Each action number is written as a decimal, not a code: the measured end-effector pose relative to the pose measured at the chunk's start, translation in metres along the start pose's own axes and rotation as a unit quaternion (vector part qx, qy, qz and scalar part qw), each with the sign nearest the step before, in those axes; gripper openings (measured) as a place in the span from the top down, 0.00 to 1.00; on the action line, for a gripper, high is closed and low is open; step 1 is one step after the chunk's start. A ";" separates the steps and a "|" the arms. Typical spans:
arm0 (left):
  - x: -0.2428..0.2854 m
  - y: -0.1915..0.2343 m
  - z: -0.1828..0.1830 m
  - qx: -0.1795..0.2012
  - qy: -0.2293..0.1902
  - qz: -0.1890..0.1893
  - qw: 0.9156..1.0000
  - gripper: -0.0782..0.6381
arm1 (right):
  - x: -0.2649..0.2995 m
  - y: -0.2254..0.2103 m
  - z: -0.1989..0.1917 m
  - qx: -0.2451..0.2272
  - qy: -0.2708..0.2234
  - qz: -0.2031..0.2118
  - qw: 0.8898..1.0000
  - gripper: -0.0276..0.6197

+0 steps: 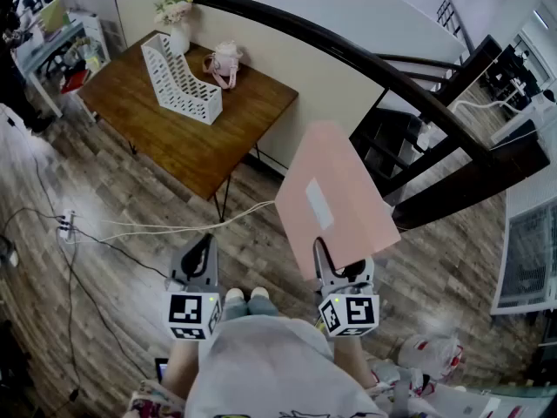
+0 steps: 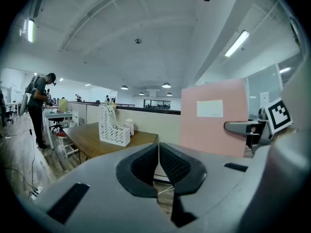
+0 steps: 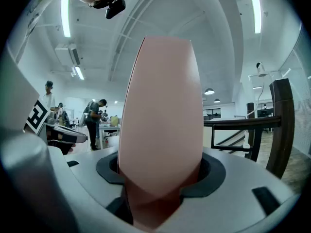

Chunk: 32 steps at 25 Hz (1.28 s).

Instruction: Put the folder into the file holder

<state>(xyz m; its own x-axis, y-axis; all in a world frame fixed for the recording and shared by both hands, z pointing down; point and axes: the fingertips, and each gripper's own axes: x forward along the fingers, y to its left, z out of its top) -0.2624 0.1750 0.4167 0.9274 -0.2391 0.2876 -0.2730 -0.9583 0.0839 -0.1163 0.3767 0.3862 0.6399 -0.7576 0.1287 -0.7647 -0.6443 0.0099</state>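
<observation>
The right tongs (image 1: 339,266) pinch the pink folder (image 1: 335,198) by its near edge, raised clear for carrying; the left tongs (image 1: 198,252) are pressed together, empty. The file holder (image 1: 183,78) stands on the tabletop (image 1: 200,146), well ahead.

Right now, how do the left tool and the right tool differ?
The left tool has its jaws together and empty; the right tool is clamped on the pink folder. The left tool's view is clear to the white file holder on the wooden table; the folder fills most of the right tool's view. Both are held over the floor, short of the table.
</observation>
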 end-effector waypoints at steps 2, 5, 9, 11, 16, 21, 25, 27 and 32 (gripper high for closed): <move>0.001 -0.005 0.001 0.001 0.000 0.001 1.000 0.88 | 0.001 -0.002 -0.001 0.008 0.000 0.005 1.000 0.53; 0.000 -0.010 0.001 0.006 0.001 0.003 1.000 0.88 | -0.003 -0.005 -0.003 0.016 -0.002 0.010 1.000 0.53; 0.002 -0.019 0.005 0.011 -0.003 0.005 1.000 0.88 | -0.007 -0.009 -0.004 0.016 -0.003 0.019 1.000 0.53; 0.004 -0.024 0.005 0.015 -0.003 0.008 1.000 0.88 | -0.007 -0.014 -0.004 0.018 -0.006 0.023 1.000 0.53; 0.012 -0.039 0.004 0.019 0.000 0.008 1.000 0.88 | -0.005 -0.030 -0.005 0.024 -0.010 0.024 0.999 0.53; 0.029 -0.041 0.004 0.022 0.009 0.004 1.000 0.88 | 0.005 -0.039 -0.012 0.035 -0.001 0.022 0.999 0.53; 0.048 -0.031 0.005 0.015 0.010 -0.002 1.000 0.88 | 0.028 -0.038 -0.015 0.033 0.008 0.022 0.999 0.53; 0.063 -0.021 0.006 0.014 0.009 -0.001 1.000 0.88 | 0.046 -0.037 -0.013 0.031 0.007 0.026 0.999 0.53; 0.118 0.001 0.022 0.011 0.001 -0.013 1.000 0.88 | 0.096 -0.049 -0.002 0.028 0.005 0.012 1.000 0.53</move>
<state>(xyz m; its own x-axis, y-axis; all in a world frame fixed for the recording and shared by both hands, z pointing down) -0.1479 0.1424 0.4292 0.9336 -0.2139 0.2875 -0.2433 -0.9674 0.0702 -0.0175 0.3357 0.4001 0.6204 -0.7721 0.1376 -0.7745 -0.6308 -0.0481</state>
